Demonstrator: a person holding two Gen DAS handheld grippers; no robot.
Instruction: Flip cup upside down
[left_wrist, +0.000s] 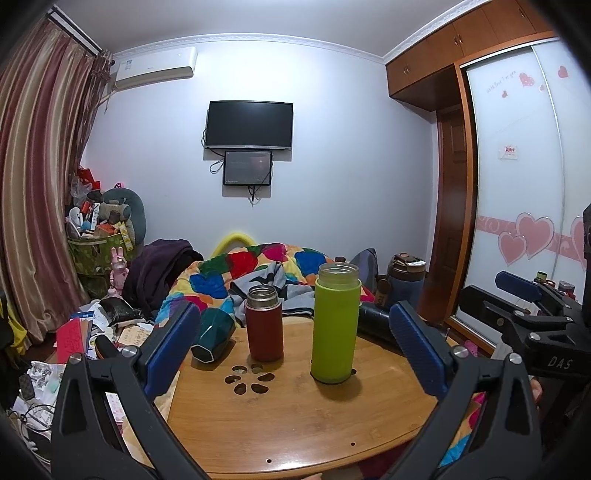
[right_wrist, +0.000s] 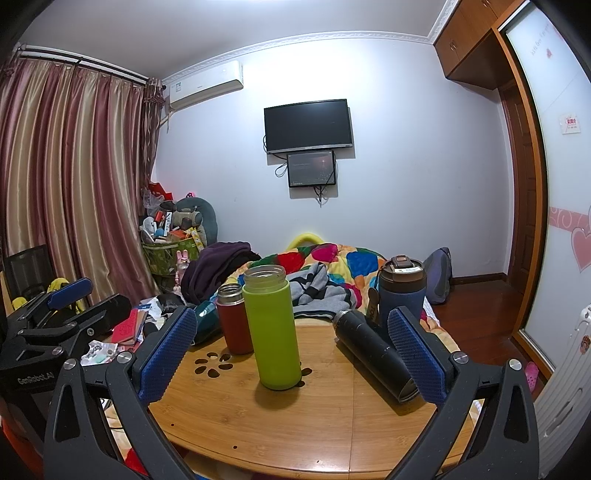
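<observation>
A lime-green cup (left_wrist: 335, 325) stands upright and open-topped on the round wooden table (left_wrist: 295, 424); it also shows in the right wrist view (right_wrist: 272, 328). A red cup (left_wrist: 264, 325) stands upright to its left, also in the right wrist view (right_wrist: 232, 319). A dark green faceted cup (left_wrist: 214, 338) lies on its side at the table's left edge. A black flask (right_wrist: 373, 354) lies on its side at the right. My left gripper (left_wrist: 291, 350) is open and empty, short of the cups. My right gripper (right_wrist: 291, 350) is open and empty, near the green cup and flask.
A blue-grey lidded tumbler (right_wrist: 400, 291) stands behind the table on the right. A colourful quilt (left_wrist: 258, 273) covers the bed behind. Clutter lies on the floor at left (left_wrist: 92, 332). A wardrobe with sliding doors (left_wrist: 517, 184) is at right.
</observation>
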